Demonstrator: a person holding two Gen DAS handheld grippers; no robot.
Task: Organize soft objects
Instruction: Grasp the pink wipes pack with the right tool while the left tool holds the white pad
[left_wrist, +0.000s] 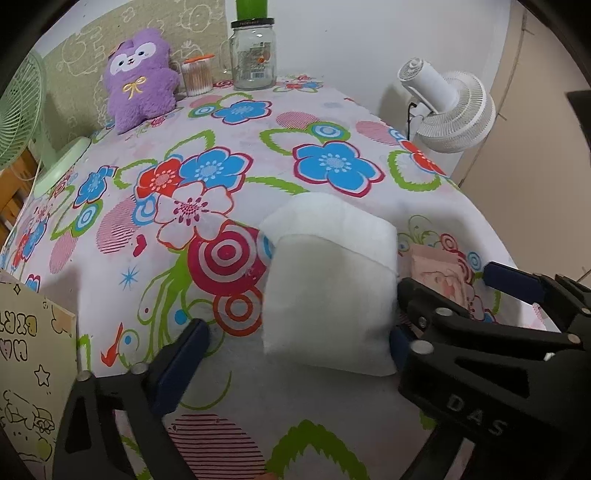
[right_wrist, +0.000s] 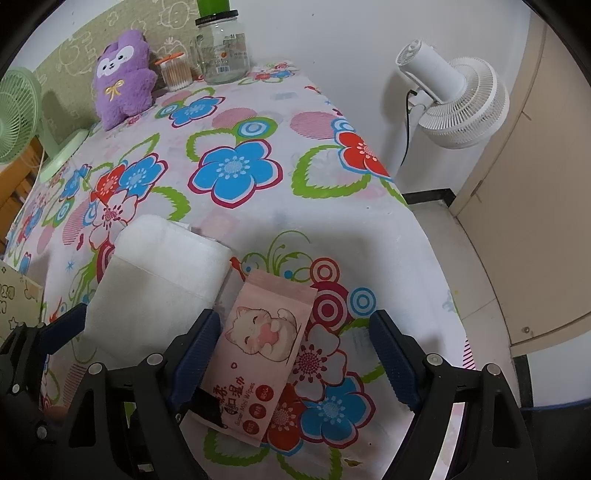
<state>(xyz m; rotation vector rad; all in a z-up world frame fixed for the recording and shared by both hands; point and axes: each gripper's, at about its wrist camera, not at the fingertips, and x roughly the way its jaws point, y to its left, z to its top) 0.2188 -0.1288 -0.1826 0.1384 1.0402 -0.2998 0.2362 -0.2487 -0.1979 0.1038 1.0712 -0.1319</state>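
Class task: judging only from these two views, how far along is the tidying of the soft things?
Done: nothing looks sorted, though the purple plush sits at the back by the jars. In hand: neither tongs grip anything; the left tongs stand open around the white pad, the right tongs open around the pink wipes pack. Left: gripping and placing both.

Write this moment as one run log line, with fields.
left gripper: open around white pack | right gripper: open over pink wipes pack | packs: lying side by side on flowered cloth
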